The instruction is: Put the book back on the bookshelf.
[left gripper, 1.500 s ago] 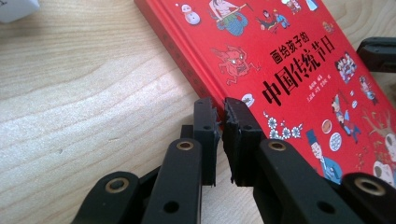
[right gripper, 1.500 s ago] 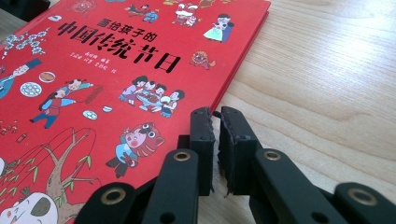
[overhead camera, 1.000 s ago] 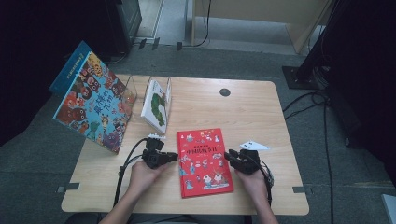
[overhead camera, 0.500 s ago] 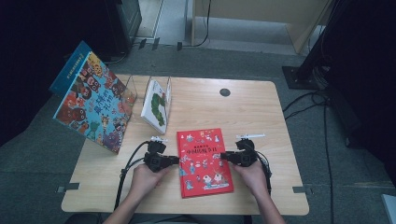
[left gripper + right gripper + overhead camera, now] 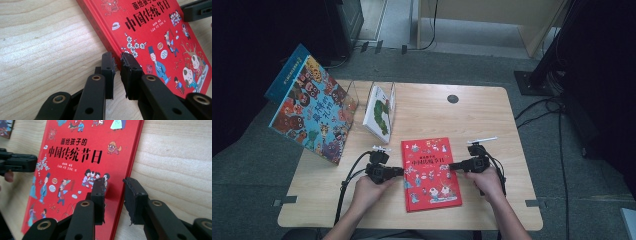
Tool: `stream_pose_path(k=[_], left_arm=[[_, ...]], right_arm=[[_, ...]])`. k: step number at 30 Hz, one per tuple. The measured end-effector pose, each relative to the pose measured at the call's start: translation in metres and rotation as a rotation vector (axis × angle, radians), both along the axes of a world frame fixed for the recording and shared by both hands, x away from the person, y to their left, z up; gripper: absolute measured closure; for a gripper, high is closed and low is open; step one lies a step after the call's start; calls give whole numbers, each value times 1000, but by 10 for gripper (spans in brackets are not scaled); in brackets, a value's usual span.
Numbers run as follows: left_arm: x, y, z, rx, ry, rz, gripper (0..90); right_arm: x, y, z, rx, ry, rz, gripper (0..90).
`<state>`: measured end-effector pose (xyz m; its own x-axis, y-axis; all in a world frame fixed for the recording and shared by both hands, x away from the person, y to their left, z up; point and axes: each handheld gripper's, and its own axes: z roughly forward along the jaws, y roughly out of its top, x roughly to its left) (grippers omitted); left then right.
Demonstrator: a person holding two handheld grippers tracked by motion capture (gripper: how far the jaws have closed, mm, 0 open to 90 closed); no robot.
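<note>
A red picture book (image 5: 430, 172) lies flat on the wooden table (image 5: 492, 130), near its front edge. My left gripper (image 5: 403, 171) points at the book's spine side. In the left gripper view its jaws (image 5: 117, 56) stand shut to a thin slit at the spine edge of the book (image 5: 155, 32). My right gripper (image 5: 451, 166) reaches the opposite edge. In the right gripper view it (image 5: 113, 181) is open and has just been closing: one jaw is over the cover (image 5: 75, 157), the other over the table, and the book's edge lies in the gap without being pressed.
A large colourful book (image 5: 309, 112) leans at the table's left edge. Beside it a clear stand holds a white book with a green caterpillar (image 5: 379, 112). A black grommet (image 5: 453, 99) sits at the back. Cables trail from both grippers towards the front edge.
The right gripper has shifted a little towards the book, and its jaws now straddle the book's right edge. The left gripper and the book have stayed put.
</note>
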<state>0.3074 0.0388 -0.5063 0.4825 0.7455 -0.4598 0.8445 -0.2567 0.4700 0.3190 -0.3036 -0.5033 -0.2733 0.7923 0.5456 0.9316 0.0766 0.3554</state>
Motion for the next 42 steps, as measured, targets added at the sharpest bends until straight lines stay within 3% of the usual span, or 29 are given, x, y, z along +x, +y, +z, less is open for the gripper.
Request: stream_pose_path(k=[4,9,19,23,25,29,33,38,42], left_arm=[[-3,-1,0,18,-38,-24,820],[-2,0,-1,4,-28,-17,827],[-4,0,-2,-4,-32,-5,824],[-3,1,-2,-12,-25,-1,820],[-4,0,-2,-9,-27,1,821],[-3,1,-2,-12,-25,1,821],[-4,0,-2,-24,-23,0,800],[-3,-1,-3,-43,-7,0,796],[-4,-3,-4,-48,-7,0,791]], right_arm=[[1,0,2,-7,12,9,707],[0,2,5,-27,12,20,706],[1,0,23,-10,-3,45,700],[1,4,32,-41,-7,53,704],[1,6,36,5,-1,65,704],[2,15,49,4,-19,90,694],[3,24,63,38,-19,130,684],[6,44,80,8,-52,180,694],[11,59,87,-1,-37,208,727]])
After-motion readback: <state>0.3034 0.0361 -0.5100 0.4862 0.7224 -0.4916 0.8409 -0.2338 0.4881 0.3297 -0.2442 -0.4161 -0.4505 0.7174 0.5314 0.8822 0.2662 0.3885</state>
